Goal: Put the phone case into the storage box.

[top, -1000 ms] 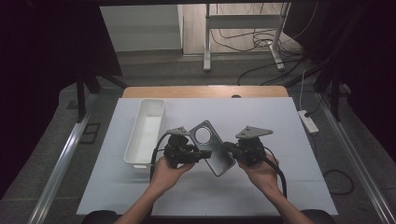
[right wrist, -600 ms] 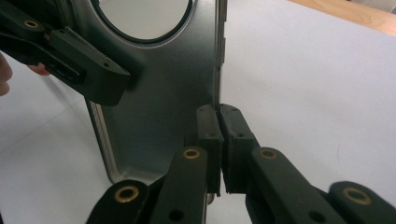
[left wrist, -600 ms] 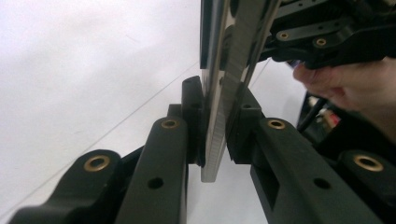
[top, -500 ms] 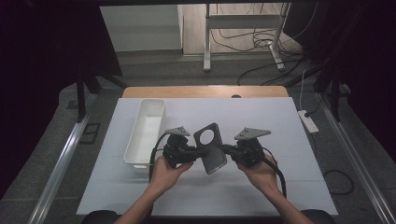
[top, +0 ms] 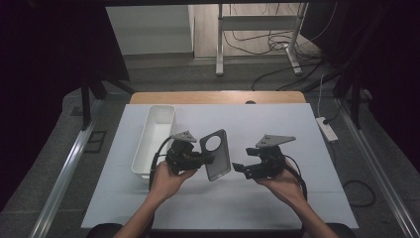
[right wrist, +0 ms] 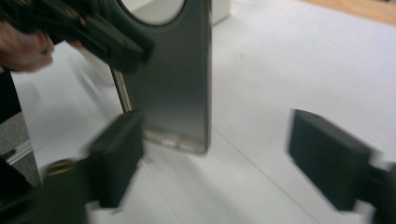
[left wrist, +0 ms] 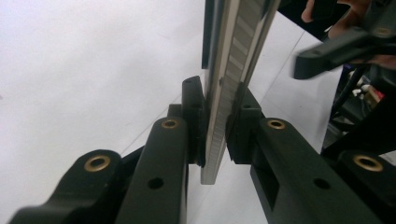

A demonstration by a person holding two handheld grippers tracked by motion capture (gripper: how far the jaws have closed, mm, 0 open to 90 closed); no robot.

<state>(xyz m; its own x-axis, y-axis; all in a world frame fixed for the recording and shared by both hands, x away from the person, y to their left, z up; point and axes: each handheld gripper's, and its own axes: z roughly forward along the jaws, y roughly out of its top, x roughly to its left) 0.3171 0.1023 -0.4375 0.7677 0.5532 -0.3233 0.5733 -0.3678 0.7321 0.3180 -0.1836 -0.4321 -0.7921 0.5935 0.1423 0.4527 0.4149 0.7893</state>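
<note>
A grey flat cover (top: 216, 153) with a round hole near its top stands nearly upright above the white table mat (top: 297, 198). My left gripper (top: 205, 159) is shut on its left edge; in the left gripper view both pads press the cover's thin ribbed edge (left wrist: 229, 93). My right gripper (top: 237, 168) sits a little to the right of the cover, and its jaws have just been opening. In the right gripper view its two fingers (right wrist: 116, 154) stand wide apart with the cover (right wrist: 173, 84) beyond them, untouched, and the left gripper (right wrist: 112, 42) clamped higher up.
A long white tray (top: 141, 163) lies left of my left hand, running front to back. The wooden table edge (top: 218, 96) borders the mat at the far side. A power strip (top: 326, 128) and cables lie on the floor to the right.
The right gripper has opened, let go of the cover and drawn off to the right. The cover has tipped up more upright in the left gripper.
</note>
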